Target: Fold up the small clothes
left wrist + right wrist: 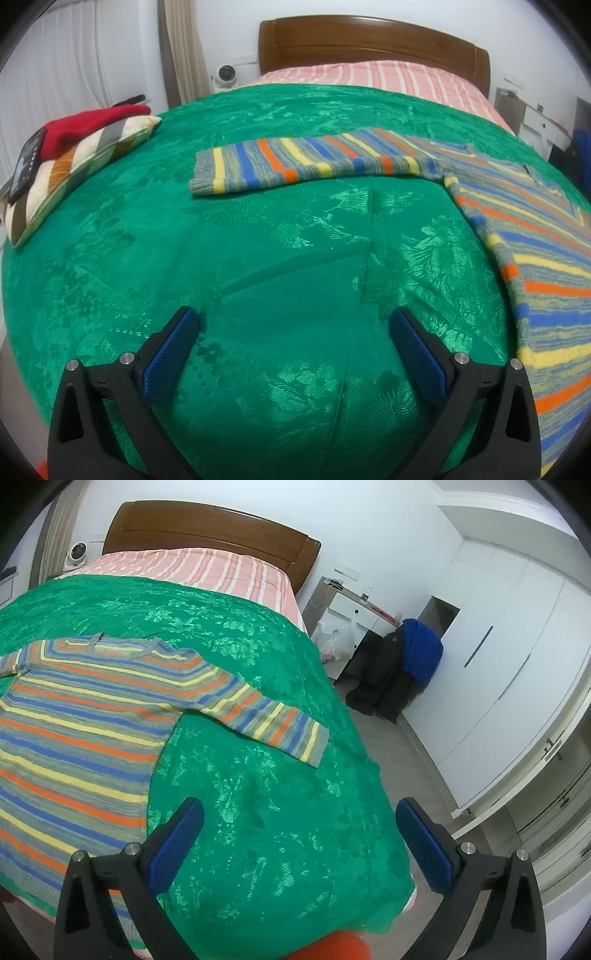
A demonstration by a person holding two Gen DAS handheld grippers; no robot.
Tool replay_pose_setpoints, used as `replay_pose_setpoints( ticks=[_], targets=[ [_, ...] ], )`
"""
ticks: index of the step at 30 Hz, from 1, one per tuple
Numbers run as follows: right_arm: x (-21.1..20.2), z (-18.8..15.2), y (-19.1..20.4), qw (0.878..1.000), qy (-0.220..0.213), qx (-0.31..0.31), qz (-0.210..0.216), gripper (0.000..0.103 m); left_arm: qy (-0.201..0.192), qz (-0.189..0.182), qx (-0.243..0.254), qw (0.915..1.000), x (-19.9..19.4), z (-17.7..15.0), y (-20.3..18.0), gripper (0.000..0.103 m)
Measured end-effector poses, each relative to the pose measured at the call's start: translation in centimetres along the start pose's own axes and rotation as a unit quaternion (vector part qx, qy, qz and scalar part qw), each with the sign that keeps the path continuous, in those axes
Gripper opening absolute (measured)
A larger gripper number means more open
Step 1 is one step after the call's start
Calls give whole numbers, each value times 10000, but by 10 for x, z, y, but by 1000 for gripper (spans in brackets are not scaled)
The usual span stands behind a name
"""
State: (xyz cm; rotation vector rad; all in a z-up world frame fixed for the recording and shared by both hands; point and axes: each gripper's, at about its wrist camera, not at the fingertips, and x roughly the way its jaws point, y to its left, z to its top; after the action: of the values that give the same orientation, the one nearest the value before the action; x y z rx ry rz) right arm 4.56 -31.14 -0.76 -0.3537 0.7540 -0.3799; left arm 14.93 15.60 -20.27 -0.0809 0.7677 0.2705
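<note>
Bedroom, green bedspread filling the foreground. Nearest, left hand-held gripper and right hand-held gripper, jaws spread wide, holding nothing, poised over bare cover. Beyond, striped sweater lying flat, both sleeves outstretched, one sleeve ahead of the left tool. Judged unstarted: no fold made, every fold left. Farther back, striped pillow, wooden headboard

Bed with wooden headboard, pink striped sheet at the head, green floral bedspread over the rest. Striped sweater spread flat on the bedspread, sleeves outstretched; striped cushion near the left edge.
</note>
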Motion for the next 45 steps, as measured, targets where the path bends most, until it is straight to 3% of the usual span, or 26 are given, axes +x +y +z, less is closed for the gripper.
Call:
replay_pose_setpoints(
  ticks=[21, 25, 28, 30, 34, 42, 45],
  targets=[
    [7, -4, 1, 9997, 192, -47, -156, 102, -5, -1, 8, 10000, 1, 0, 0, 103],
    [25, -12, 3, 9994, 121, -36, 332, 102, -8, -5, 10, 10000, 1, 0, 0, 103],
    [57, -16, -9, 9916, 388, 419, 1165, 102, -10, -1, 11, 10000, 1, 0, 0, 103],
    [71, -18, -19, 9885, 556, 720, 1205, 102, -16, 11, 16, 10000, 1, 0, 0, 103],
    [71, -24, -27, 9867, 431, 1032, 1182, 102, -24, 32, 4, 10000, 1, 0, 1, 103],
    [69, -46, -1, 9709, 527, 1552, 1749, 102, -29, 38, 4, 10000, 1, 2, 3, 103],
    [64, -46, 10, 9712, 490, 1439, 1833, 102, -30, 39, 5, 10000, 1, 1, 2, 103]
  ],
)
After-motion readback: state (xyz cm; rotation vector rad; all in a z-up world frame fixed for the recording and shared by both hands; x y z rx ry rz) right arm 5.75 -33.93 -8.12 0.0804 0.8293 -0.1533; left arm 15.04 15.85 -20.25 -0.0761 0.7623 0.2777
